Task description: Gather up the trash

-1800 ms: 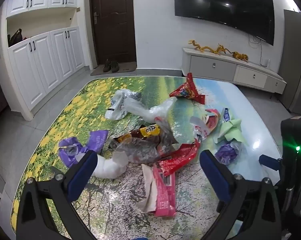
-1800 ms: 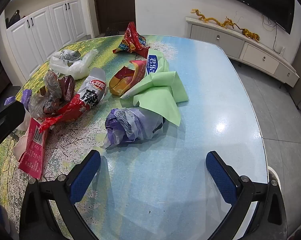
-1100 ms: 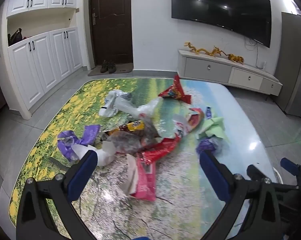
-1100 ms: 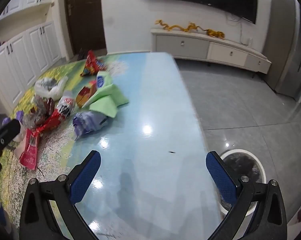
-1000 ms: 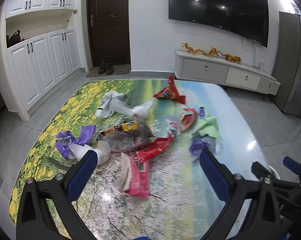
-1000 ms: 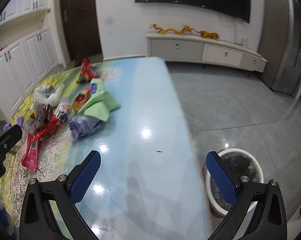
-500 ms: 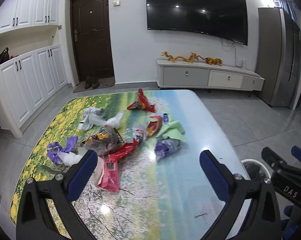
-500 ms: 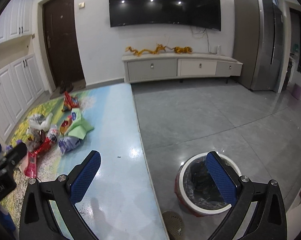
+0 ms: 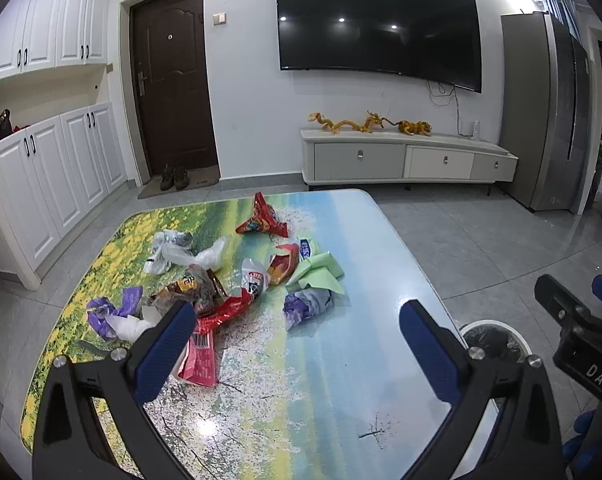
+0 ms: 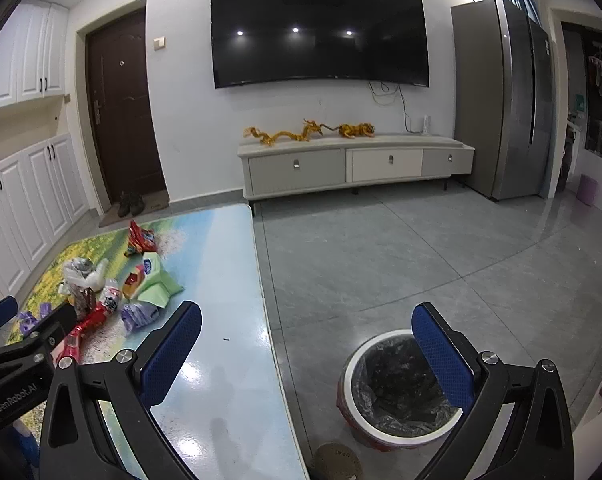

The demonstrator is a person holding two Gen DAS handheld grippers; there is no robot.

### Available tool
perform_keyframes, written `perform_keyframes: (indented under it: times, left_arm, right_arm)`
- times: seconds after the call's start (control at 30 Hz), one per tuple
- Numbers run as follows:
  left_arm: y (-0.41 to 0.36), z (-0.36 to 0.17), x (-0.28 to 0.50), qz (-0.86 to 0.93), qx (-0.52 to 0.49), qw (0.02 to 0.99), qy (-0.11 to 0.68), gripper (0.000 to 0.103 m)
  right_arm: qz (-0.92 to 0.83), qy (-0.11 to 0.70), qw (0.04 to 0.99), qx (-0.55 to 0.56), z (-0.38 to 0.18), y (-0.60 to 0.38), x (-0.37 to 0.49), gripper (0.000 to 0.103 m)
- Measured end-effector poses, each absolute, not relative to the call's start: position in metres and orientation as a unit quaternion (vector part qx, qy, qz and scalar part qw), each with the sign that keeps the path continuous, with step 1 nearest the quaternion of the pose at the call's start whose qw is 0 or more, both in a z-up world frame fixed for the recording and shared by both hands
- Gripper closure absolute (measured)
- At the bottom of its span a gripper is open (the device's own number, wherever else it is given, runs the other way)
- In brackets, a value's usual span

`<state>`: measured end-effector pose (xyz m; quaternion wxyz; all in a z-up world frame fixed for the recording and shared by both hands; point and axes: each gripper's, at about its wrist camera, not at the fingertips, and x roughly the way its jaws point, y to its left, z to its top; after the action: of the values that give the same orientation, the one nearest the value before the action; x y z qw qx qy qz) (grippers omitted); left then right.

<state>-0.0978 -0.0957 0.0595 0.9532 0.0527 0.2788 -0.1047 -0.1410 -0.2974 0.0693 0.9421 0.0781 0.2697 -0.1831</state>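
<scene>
- Trash (image 9: 237, 280) sits scattered in a loose heap on the far left half of the table (image 9: 321, 380), and none of it is in either tool's grip.
- Left gripper (image 9: 293, 340) hangs above the near part of the table, blue pads spread wide, nothing between them.
- Right gripper (image 10: 307, 354) is held out past the table's right edge, jaws parted just as wide and empty, with the bin (image 10: 397, 392) showing between its fingers.
- That bin stands on the grey floor just beside the table's right side, white rim, red wall, black liner inside.
- In the heap: a red snack wrapper (image 9: 261, 220) stands farthest back, apart from the rest.
- A clear plastic bag (image 9: 173, 252) lies to the left, a green paper sheet (image 9: 321, 274) to the right, touching an orange-red packet (image 9: 283, 264).
- A crumpled purple bag (image 9: 305, 306) sits just in front of the green sheet, nearest the bare blue part of the table.
- A flat pink-red packet (image 9: 201, 360) lies closest to the left gripper's left finger, next to a long red wrapper (image 9: 225, 312).
- Another purple bag (image 9: 113, 308) rests at the heap's left edge against something white.
</scene>
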Motion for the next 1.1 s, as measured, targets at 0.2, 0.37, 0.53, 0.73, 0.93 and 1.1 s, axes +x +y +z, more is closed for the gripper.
perform_keyframes:
  times: [0.2,0.37,0.53,0.73,0.93,1.1]
  left_arm:
    - [-0.094,0.067,-0.104,-0.107,0.050,0.958,0.262,0.000]
    - [-0.092,0.072,-0.108,-0.113,0.040,0.960,0.251,0.000]
    - [-0.092,0.072,-0.108,-0.120,0.039,0.960,0.250,0.000]
    - [-0.094,0.069,-0.107,-0.125,0.039,0.958,0.253,0.000]
    - [-0.095,0.060,-0.100,-0.134,0.039,0.954,0.267,0.000]
    - [-0.098,0.051,-0.095,-0.148,0.044,0.949,0.275,0.000]
  right_arm:
    - [-0.194,0.244,0.947,0.077,0.079,-0.292,-0.149,0.000]
    - [-0.197,0.235,0.948,0.082,0.083,-0.293,-0.153,0.000]
    - [-0.197,0.229,0.950,0.078,0.085,-0.290,-0.155,0.000]
    - [-0.193,0.223,0.952,0.083,0.087,-0.291,-0.157,0.000]
    - [-0.195,0.220,0.952,0.083,0.085,-0.292,-0.156,0.000]
    - [-0.204,0.219,0.951,0.083,0.081,-0.296,-0.156,0.000]
